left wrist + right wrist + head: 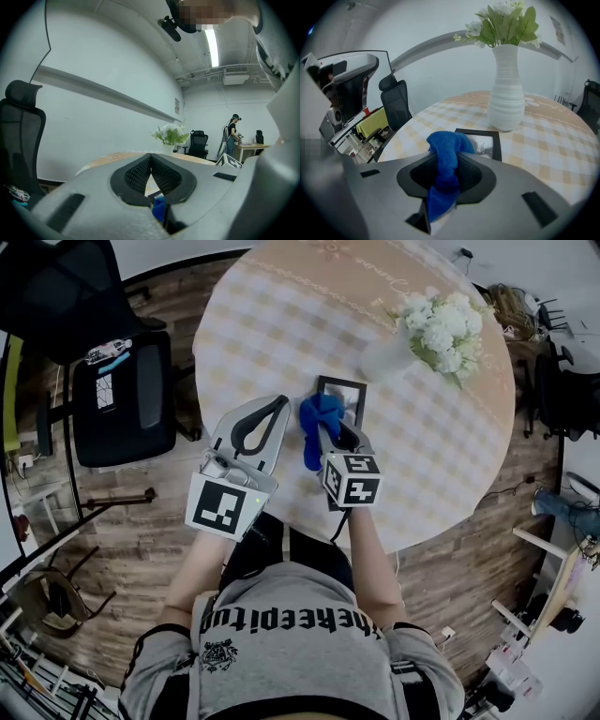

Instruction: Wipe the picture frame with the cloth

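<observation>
While the cloth [444, 159] is pinched in the right hand-held gripper [330, 430], the picture frame [341, 382], flat just above centre, could be shoved toward the vase [386, 357], as the left hand-held gripper [150, 159] is closed, empty.

frame [349, 384] near edge hidden, behind cloth [314, 442]

Your right hand-held gripper [447, 158] has its jaws clamped on the blue cloth [445, 161]. The cloth bunches up above the jaws and hangs down below them. White ribbed vase [506, 101] stands upright on the checked worktop [543, 145], with white flowers [501, 21] in it. Black picture frame [486, 142] lies flat just in front of the vase. The cloth's top overlaps the frame's near left corner; contact can't be told. Black office chair [395, 110] stands left of the vase, off the worktop.
</observation>
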`<state>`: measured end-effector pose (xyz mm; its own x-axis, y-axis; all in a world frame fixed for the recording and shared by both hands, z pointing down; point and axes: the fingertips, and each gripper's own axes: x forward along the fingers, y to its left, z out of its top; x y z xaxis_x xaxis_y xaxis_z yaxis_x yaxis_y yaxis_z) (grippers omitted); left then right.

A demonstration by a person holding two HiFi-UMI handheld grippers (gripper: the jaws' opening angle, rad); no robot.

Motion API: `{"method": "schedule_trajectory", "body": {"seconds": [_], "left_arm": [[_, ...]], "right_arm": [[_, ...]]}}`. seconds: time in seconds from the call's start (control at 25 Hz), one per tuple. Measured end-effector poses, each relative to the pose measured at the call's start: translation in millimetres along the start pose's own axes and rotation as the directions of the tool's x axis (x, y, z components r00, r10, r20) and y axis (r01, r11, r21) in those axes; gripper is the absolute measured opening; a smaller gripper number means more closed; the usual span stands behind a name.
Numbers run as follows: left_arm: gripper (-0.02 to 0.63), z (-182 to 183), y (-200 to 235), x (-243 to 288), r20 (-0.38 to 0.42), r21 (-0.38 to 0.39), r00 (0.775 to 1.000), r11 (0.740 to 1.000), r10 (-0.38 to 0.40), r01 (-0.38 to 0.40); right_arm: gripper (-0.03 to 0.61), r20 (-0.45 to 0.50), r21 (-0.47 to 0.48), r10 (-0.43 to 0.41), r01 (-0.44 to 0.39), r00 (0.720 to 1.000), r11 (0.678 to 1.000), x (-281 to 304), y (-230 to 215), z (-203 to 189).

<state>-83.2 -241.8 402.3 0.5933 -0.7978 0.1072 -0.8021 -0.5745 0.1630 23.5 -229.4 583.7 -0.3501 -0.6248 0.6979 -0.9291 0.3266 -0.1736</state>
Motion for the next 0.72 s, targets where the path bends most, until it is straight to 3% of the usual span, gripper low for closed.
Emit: {"method": "schedule_trajectory", "body": {"seconds": [0.4, 0.72], "left_arm": [[0.017, 1.7, -8.9, 3.1, 0.003, 0.007, 1.0, 1.0, -0.012, 0.012], [0.017, 3.0, -18.2, 3.4, 0.001, 0.012, 1.0, 1.0, -0.015, 0.015]], "right_arm": [[0.101, -0.014, -0.012, 0.012, -0.013, 1.0, 1.0, -11.7, 5.1, -15.6], [0.101, -0.009, -0.022, -0.05, 0.05, 0.999, 0.999, -22.3, -18.0, -19.8]]}}
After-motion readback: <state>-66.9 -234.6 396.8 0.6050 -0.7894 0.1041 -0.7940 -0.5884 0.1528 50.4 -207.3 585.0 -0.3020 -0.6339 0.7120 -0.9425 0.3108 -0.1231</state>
